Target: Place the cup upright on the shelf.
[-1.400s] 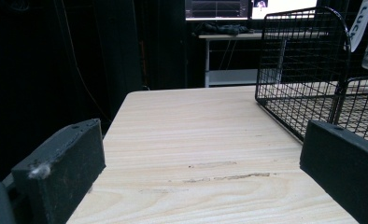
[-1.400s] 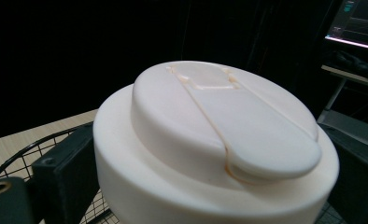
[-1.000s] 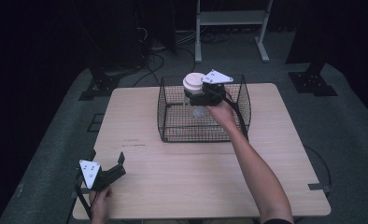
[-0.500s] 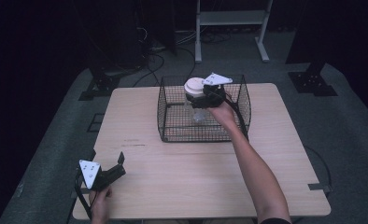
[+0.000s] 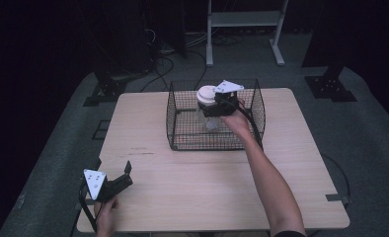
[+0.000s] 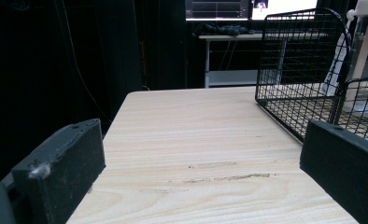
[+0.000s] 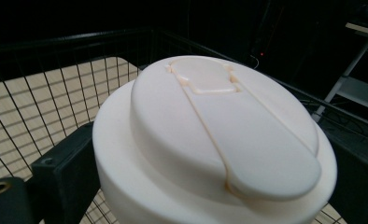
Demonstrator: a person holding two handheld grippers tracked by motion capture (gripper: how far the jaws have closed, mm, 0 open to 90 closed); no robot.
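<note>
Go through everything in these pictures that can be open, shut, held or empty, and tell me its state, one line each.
Jar: upright, white lid on, held inside the basket.
Wire basket: upright on the table, open at the top.
Right gripper: shut on the jar, jaws on either side below its lid.
Left gripper: open, holding nothing, jaws wide apart near the table's front corner.
Table: carries the basket.

A pale wooden tabletop (image 5: 192, 182) stood on grey floor (image 5: 370, 133), with a white metal stand (image 5: 244, 19) and black cables (image 5: 168, 54) at the far side.
</note>
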